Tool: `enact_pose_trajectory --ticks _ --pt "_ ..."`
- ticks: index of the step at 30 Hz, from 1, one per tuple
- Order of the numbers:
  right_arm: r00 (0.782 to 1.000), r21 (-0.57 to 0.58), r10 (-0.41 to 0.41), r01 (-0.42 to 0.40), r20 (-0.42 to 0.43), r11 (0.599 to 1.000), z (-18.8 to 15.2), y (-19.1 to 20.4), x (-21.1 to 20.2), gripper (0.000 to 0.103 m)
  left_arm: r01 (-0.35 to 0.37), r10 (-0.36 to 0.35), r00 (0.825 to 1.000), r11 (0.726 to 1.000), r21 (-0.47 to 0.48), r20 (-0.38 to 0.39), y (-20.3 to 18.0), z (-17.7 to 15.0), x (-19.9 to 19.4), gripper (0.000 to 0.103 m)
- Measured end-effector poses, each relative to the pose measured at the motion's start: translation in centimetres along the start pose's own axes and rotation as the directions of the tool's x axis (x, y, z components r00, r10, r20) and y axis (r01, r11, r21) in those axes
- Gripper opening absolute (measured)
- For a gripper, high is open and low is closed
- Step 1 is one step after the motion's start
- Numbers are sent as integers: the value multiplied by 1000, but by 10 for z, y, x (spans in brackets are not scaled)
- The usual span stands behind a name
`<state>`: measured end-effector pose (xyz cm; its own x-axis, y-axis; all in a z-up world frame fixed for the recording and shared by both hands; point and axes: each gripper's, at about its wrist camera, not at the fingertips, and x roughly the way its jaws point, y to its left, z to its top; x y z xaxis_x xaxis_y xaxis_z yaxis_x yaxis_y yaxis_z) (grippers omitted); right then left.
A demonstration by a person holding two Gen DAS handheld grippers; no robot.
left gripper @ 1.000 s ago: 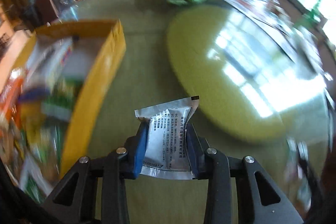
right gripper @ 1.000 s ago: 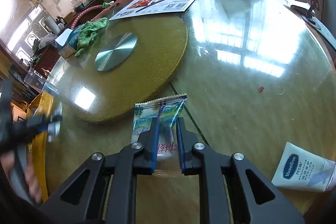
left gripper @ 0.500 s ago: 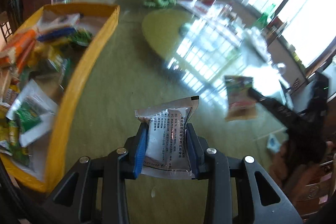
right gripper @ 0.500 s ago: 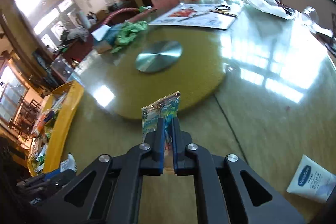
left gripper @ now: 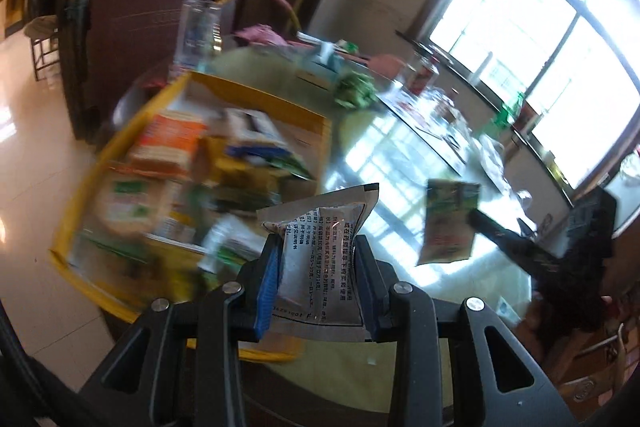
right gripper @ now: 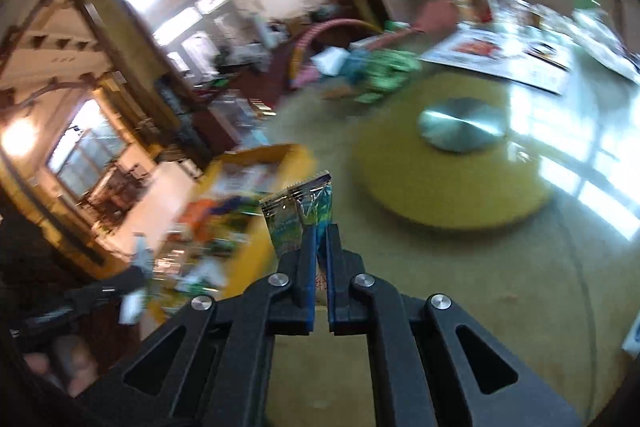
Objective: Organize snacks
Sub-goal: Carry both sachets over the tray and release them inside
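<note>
Yellow tray point(left gripper: 324, 131) full of blurred snack packs, at table's left edge | left gripper point(left gripper: 316, 283) clamps a silver sachet point(left gripper: 320, 259) above tray's near corner | right gripper point(right gripper: 319, 259) pinches a green-blue packet point(right gripper: 298, 215) beside the tray

The tray point(left gripper: 326, 131) is sitting at the table point(right gripper: 500, 287) edge, left of the turntable point(right gripper: 460, 183), with snack packets point(left gripper: 168, 143) lying inside it. The metal disc point(right gripper: 460, 123) is resting on the turntable. The printed sheet point(right gripper: 496, 59) is lying behind the turntable.
</note>
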<state>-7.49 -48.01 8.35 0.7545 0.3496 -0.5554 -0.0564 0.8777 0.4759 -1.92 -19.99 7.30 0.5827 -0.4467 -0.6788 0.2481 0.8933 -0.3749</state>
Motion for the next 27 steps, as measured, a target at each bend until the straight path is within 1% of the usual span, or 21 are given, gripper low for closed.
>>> enact_pose_trajectory --ticks 3,4,6,10,11,14,16,19,22,24,25,26,27 --pt "999 -51 32 -33 -16 998 6 38 14 5 -19 19 1000 1000 -20 -9 23 8 3 35" --pt "998 -69 46 -48 -31 996 9 53 24 5 -16 16 1000 1000 -21 -19 29 10 7 35" --pt "996 -74 67 -72 -62 995 12 69 41 5 -27 26 999 999 -27 -35 39 13 17 35" --pt "994 -116 37 -50 -107 992 19 100 85 5 -23 21 997 999 -33 -78 56 12 30 35" --pt "991 -117 39 -53 -124 992 21 105 98 5 -17 15 996 999 -27 -87 58 13 33 35" --pt "988 -114 33 -51 -150 992 27 111 122 5 -32 30 996 999 -18 -85 67 15 39 35" --pt "986 -109 34 -52 -164 993 30 115 138 5 -31 28 996 999 -30 -90 73 18 42 35" --pt "983 -106 10 -29 -182 994 32 119 157 5 -32 29 995 999 -29 -99 80 18 44 35" --pt "975 -81 36 -55 -221 995 31 118 177 5 -35 31 994 999 -35 -106 87 18 50 36" --pt "971 -86 30 -52 -237 995 26 120 184 5 -25 21 993 999 -34 -114 88 18 53 40" --pt "970 -93 42 -66 -239 993 24 122 187 6 -19 16 994 999 -29 -110 86 17 52 46" --pt "971 -104 48 -75 -236 992 23 124 187 7 -14 12 994 1000 -20 -105 85 17 51 56" --pt "972 -107 49 -75 -229 991 23 125 186 8 -16 16 995 1000 -1 -98 83 15 49 62"
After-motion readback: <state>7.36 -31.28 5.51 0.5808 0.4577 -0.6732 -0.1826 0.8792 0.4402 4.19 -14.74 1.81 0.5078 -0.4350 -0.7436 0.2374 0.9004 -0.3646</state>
